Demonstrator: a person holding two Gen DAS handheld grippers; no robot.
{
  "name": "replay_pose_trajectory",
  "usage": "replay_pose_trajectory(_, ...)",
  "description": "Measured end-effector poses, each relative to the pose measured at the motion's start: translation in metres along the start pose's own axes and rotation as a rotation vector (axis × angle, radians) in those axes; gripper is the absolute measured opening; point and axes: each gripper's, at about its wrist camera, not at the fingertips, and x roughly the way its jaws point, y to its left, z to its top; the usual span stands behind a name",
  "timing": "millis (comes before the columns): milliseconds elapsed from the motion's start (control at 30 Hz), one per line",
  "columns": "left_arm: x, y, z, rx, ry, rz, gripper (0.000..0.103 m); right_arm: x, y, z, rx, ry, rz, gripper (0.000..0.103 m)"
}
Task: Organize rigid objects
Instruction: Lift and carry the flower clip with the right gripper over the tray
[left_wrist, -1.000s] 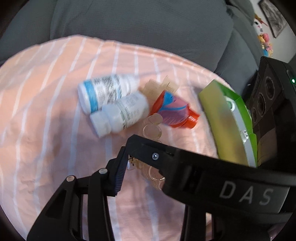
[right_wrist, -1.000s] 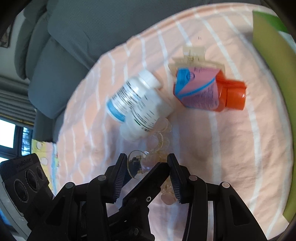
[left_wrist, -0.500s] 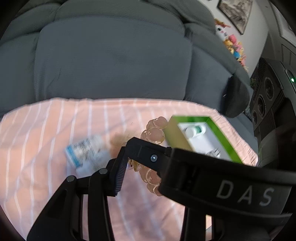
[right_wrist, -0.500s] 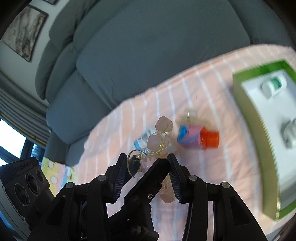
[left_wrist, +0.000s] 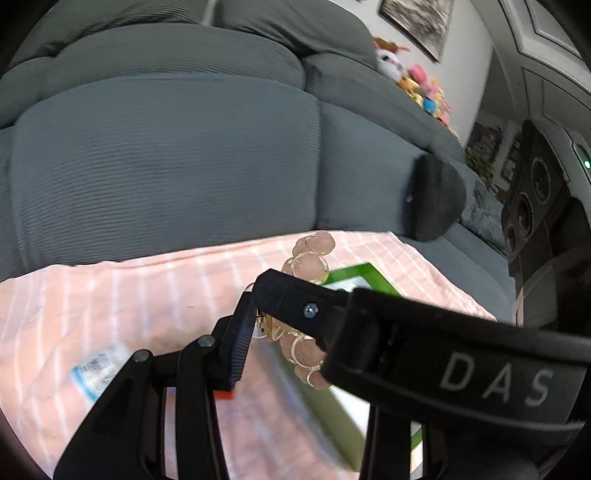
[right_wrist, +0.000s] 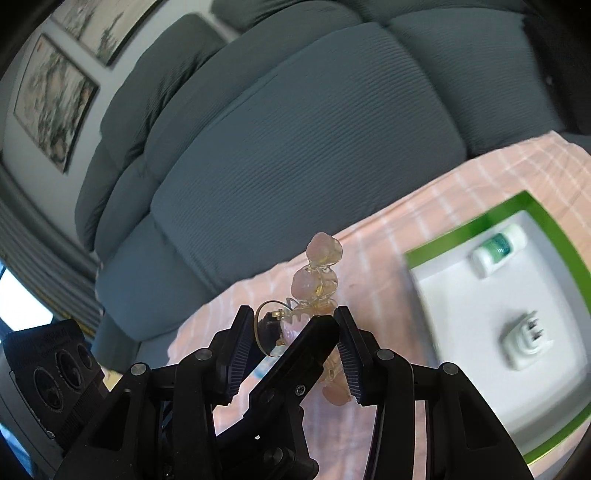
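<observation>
Right wrist view: the right gripper pinches a clear hair clip, held in the air above the striped cloth. Left gripper also closes on the clip. Farther right lies the green tray, holding a bottle and plug; beyond it, the sofa.

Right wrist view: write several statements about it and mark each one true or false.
1. The translucent pink hair clip sits between the fingers of the right gripper. True.
2. The green-rimmed white tray is empty. False: it holds a white bottle with a green label and a white plug adapter.
3. The peach cloth with pale stripes lies under the tray. True.
4. The sofa behind is red. False: it is grey-blue.
</observation>
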Motion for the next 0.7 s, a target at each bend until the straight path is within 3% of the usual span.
replay_pose_trajectory(333,0.069,-0.029,-0.012,-0.011,0.141,-0.143,0.037,-0.003,-0.075,0.01,0.171,-0.024,-0.123,0.048)
replay_pose_trajectory(700,0.106,-0.043,-0.028,-0.037,0.253,-0.19,0.037,0.007,-0.13,0.005,0.295,0.022,-0.201,0.048)
